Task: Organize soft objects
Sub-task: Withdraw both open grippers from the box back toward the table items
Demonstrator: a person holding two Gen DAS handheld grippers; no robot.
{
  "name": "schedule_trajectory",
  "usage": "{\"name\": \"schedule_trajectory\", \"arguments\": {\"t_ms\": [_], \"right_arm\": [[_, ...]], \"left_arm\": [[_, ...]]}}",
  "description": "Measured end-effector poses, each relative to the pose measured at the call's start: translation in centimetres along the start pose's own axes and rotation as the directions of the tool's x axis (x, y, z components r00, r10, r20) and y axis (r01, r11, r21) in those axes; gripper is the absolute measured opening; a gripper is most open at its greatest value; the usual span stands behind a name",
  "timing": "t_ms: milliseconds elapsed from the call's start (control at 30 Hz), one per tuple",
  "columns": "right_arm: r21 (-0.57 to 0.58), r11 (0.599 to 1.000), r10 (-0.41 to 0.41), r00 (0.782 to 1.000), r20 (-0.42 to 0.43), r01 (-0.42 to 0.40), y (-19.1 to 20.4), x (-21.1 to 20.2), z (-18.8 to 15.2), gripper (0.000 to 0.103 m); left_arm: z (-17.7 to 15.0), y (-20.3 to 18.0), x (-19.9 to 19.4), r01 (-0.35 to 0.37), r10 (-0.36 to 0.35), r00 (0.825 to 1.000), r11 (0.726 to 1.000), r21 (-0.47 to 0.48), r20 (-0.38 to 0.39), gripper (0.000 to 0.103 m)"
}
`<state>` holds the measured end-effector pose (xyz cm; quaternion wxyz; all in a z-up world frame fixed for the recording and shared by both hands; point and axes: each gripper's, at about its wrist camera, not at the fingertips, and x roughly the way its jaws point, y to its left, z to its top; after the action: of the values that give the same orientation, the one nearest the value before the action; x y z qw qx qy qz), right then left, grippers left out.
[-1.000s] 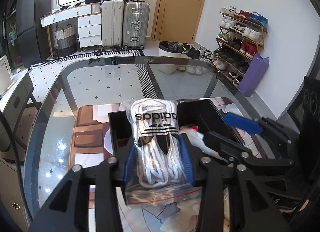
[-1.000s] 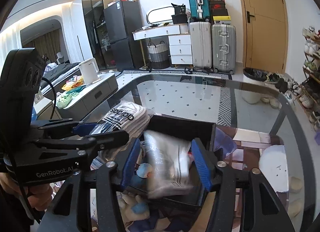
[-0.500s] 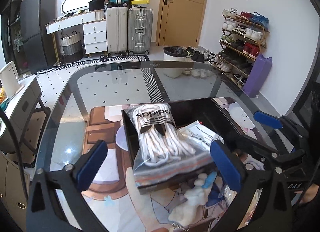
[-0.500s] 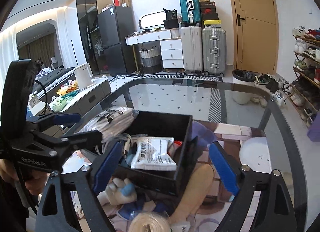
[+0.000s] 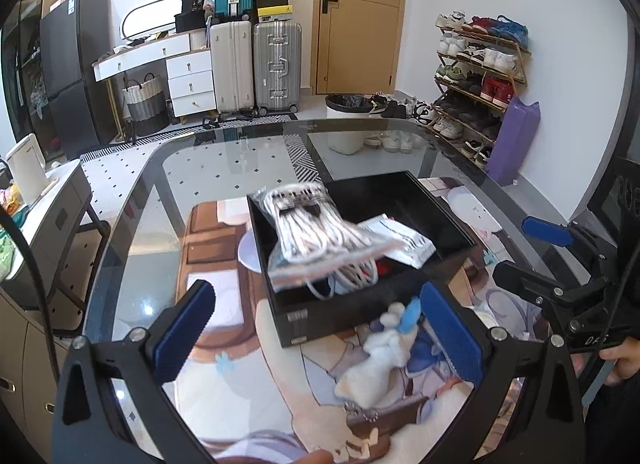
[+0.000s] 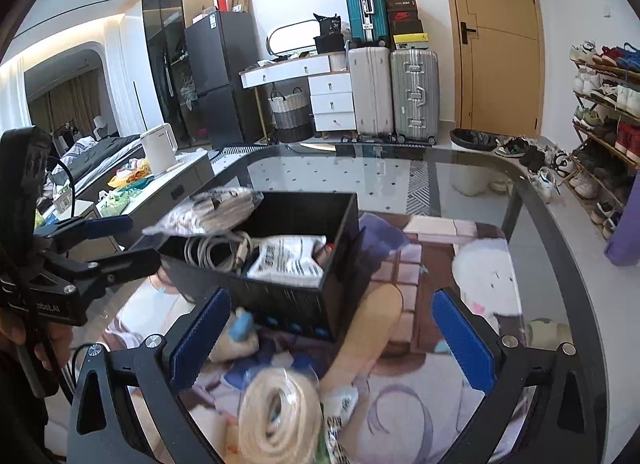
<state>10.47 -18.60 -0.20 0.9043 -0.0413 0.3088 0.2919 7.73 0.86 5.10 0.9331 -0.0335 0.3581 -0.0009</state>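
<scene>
A black box (image 5: 304,314) (image 6: 298,306) stands on the glass table. A clear bag of white laces (image 5: 316,230) (image 6: 212,210) lies tilted on the box's left rim, blurred. A white packet (image 5: 400,240) (image 6: 290,258) and a coiled cable (image 6: 216,250) lie inside. My left gripper (image 5: 316,330) is open and empty, in front of the box. My right gripper (image 6: 330,336) is open and empty, near the box's front. A white plush toy (image 5: 376,364) lies between the left fingers. A bagged coil of cream rope (image 6: 276,412) lies below the right gripper.
A printed mat (image 5: 224,364) covers the near part of the glass table (image 5: 224,168). The right gripper shows at the right of the left wrist view (image 5: 560,264). A low cabinet (image 5: 44,204) stands left of the table, with suitcases and a shoe rack farther off.
Both grippers let go, opened wide and drew back from the box. The lace bag dropped onto the box's left rim; the white packet now lies inside.
</scene>
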Motion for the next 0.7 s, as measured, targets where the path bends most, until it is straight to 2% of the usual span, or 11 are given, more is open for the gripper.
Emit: {"name": "schedule_trajectory", "arguments": {"t_ms": [333, 700], "right_arm": [[-0.022, 0.999, -0.025, 0.999, -0.041, 0.024, -0.3, -1.1, -2.5, 0.102], [-0.138, 0.990, -0.041, 0.995, -0.095, 0.028, 1.9, -0.5, -3.7, 0.102]], "left_arm": [[-2.1, -0.9, -1.0, 0.005, -0.005, 1.000, 1.000, 0.003, -0.011, 0.103], [-4.4, -2.0, -1.3, -0.008, 0.009, 1.000, 0.999, 0.044, -0.001, 0.103]]}}
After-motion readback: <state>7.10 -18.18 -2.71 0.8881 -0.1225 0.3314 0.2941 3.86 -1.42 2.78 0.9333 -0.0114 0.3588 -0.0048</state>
